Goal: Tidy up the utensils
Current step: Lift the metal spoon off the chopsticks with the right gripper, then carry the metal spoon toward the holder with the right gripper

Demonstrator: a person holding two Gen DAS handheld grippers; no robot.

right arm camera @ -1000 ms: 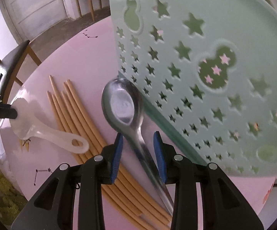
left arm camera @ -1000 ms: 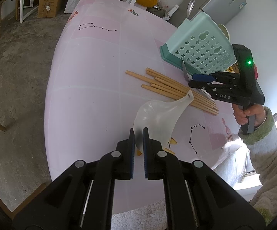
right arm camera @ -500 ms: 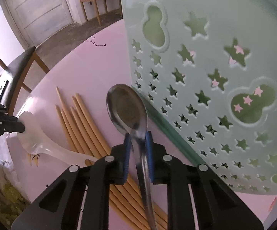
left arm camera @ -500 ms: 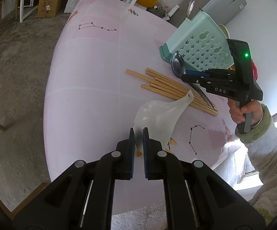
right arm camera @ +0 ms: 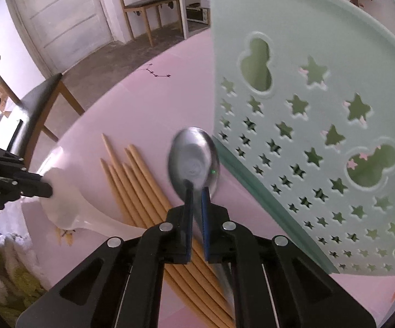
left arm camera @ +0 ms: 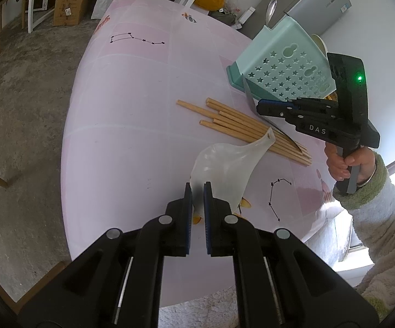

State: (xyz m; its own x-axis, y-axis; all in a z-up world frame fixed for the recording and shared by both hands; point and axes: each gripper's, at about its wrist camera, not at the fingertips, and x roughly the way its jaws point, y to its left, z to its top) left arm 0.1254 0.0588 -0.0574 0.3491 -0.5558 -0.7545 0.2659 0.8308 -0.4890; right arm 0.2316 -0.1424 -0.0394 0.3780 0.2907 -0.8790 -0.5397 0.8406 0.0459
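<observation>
My left gripper [left arm camera: 197,195] is shut on the rim of a white plastic rice scoop [left arm camera: 224,164] lying on the pink table [left arm camera: 131,125]; its handle points toward a row of wooden chopsticks [left arm camera: 241,125]. My right gripper [right arm camera: 196,194] is closing tight on the neck of a metal spoon [right arm camera: 193,161], the pads pressing on it just below the bowl. That spoon [left arm camera: 248,93] sits edge-on beside the mint green star-punched utensil holder [left arm camera: 285,65], held by the right gripper [left arm camera: 263,108]. The holder [right arm camera: 307,109] fills the right wrist view, with the chopsticks [right arm camera: 142,191] and scoop [right arm camera: 69,210] to its left.
A person's hand [left arm camera: 348,161] in a fuzzy sleeve holds the right gripper. The near table edge lies just under my left gripper. A black-seated chair [right arm camera: 41,101] stands by the table, with a cardboard box [left arm camera: 69,2] and a grey fridge [left arm camera: 315,2] beyond it.
The right gripper's jaws went from wide apart around the spoon's handle to clamped on its neck, and the gripper slid closer to the bowl. The left gripper and scoop stayed put.
</observation>
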